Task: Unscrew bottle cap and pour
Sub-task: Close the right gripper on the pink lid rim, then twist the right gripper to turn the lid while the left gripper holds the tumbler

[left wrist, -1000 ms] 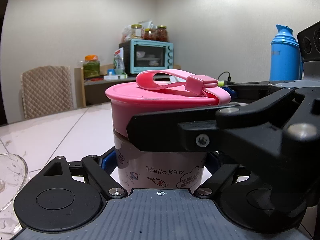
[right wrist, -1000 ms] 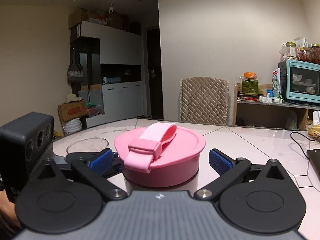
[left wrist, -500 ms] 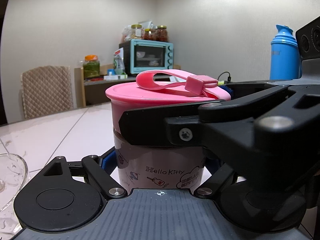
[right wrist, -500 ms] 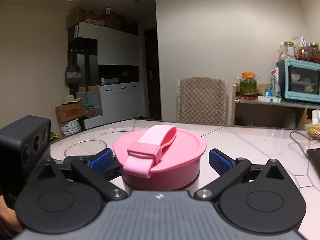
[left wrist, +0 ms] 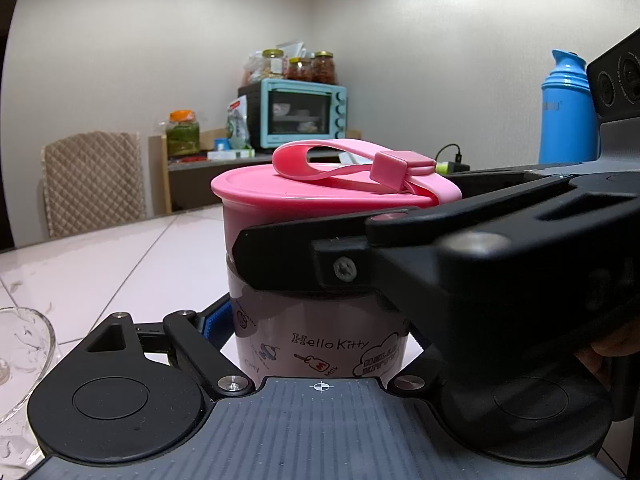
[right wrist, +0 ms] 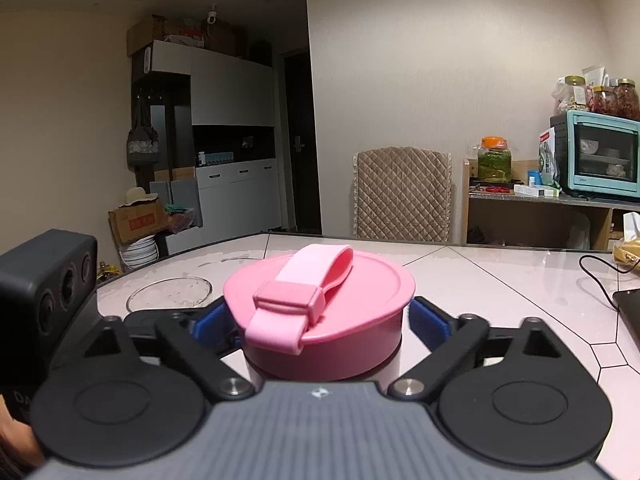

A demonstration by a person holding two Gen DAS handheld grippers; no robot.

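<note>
Standing upright on the pale tiled table [right wrist: 500, 280], the bottle [left wrist: 320, 344] has a light body printed with cartoon figures and lettering. The pink cap [right wrist: 320, 308] sits on top of it, with its pink strap loop [right wrist: 316, 276] folded across the cap face.

Left gripper [left wrist: 320, 320]: the jaws are pressed against the bottle body below the cap. A blue pad [left wrist: 216, 320] touches the body on the gripper's left side; the opposite pad is hidden behind the other tool. The bottle fills the space directly ahead of the gripper base.

Right gripper [right wrist: 320, 322]: the jaws have just been closing, with the cap between them. Both blue pads [right wrist: 426, 322] now bear against the cap's side wall, one on each side. In the left wrist view, one black finger [left wrist: 360, 256] of this gripper crosses in front of the bottle at the seam between cap and body, entering from the right.

A clear glass bowl [right wrist: 170, 292] rests on the table ahead and to the left of the right gripper, apart from the bottle. Its rim also appears at the lower left edge of the left wrist view.

A blue thermos [left wrist: 568, 108] stands farther back, to the right of the left gripper. A teal toaster oven [left wrist: 300, 114] sits on a shelf by the far wall.
</note>
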